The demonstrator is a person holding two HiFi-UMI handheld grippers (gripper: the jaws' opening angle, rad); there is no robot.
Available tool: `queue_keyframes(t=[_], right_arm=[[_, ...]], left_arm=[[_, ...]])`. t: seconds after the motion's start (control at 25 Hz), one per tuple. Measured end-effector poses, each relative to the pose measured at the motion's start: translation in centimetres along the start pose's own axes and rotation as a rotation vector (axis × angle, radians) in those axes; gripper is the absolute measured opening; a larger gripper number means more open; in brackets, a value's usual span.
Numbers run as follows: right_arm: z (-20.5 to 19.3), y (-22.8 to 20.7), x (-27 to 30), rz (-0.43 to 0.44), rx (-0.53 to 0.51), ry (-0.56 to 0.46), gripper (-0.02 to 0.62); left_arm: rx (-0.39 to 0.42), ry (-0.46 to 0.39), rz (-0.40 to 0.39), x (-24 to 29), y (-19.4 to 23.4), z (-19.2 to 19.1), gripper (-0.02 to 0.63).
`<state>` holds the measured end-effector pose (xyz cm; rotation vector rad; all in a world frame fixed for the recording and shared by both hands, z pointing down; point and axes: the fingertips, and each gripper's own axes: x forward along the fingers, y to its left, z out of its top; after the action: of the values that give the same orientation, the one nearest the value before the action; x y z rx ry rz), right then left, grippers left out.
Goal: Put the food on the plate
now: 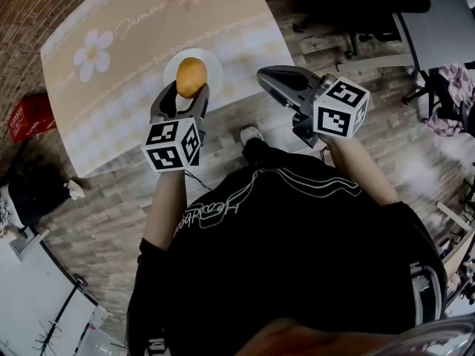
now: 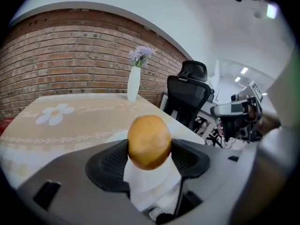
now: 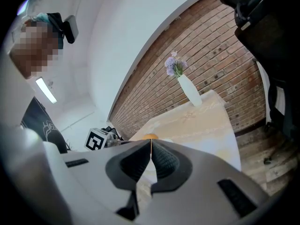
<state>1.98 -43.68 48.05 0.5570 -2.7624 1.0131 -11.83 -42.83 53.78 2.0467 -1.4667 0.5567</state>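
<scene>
Golden-brown round food item (image 1: 191,76) is clamped in the left gripper (image 1: 191,89), above the white round plate (image 1: 216,70) on the beige flower-print tablecloth (image 1: 126,65). Right gripper (image 1: 269,77) hangs off the table edge.

Left gripper view: both jaws squeeze the food, plate just beyond.

Right gripper view: jaws pressed together, nothing between.

Looks like the placing step. Next: lower onto the plate, release.

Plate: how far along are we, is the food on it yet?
Done: the round orange-yellow food is picked up, clamped between the jaws of the left gripper. In hand: the head view shows it over the white plate on the table. Left: lower it and open the jaws. The right gripper is shut and empty.
</scene>
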Motion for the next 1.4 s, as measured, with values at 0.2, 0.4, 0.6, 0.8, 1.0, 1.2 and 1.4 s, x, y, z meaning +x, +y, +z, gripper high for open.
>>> queue_keyframes(t=[0.2, 0.4, 0.6, 0.8, 1.0, 1.2, 1.4], right_arm=[[-0.3, -1.6, 0.6, 0.000, 0.014, 0.024, -0.003], [-0.3, -2.4, 1.2, 0.004, 0.019, 0.041, -0.003], [-0.3, -2.5, 1.4, 0.016, 0.026, 0.056, -0.003], [0.3, -2.3, 1.4, 0.014, 0.018, 0.041, -0.003], [0.1, -2.2, 1.4, -0.009, 0.023, 0.049, -0.003], [0.4, -1.2, 1.0, -0.010, 0.036, 0.025, -0.003], [1.3, 1.1, 0.7, 0.026, 0.026, -0.014, -0.003]], left_arm=[[-0.006, 0.032, 0.018, 1.8, 1.3, -1.3, 0.285], [0.010, 0.069, 0.034, 2.9, 1.9, -2.2, 0.287], [0.028, 0.086, 0.047, 3.1, 1.8, -2.6, 0.287], [0.042, 0.085, 0.044, 3.4, 1.6, -2.3, 0.287], [0.020, 0.048, 0.030, 3.3, 1.5, -1.9, 0.287], [0.022, 0.009, 0.033, 2.5, 1.6, -1.1, 0.299], [-0.010, -0.018, 0.041, -0.4, 1.4, -0.1, 0.301]])
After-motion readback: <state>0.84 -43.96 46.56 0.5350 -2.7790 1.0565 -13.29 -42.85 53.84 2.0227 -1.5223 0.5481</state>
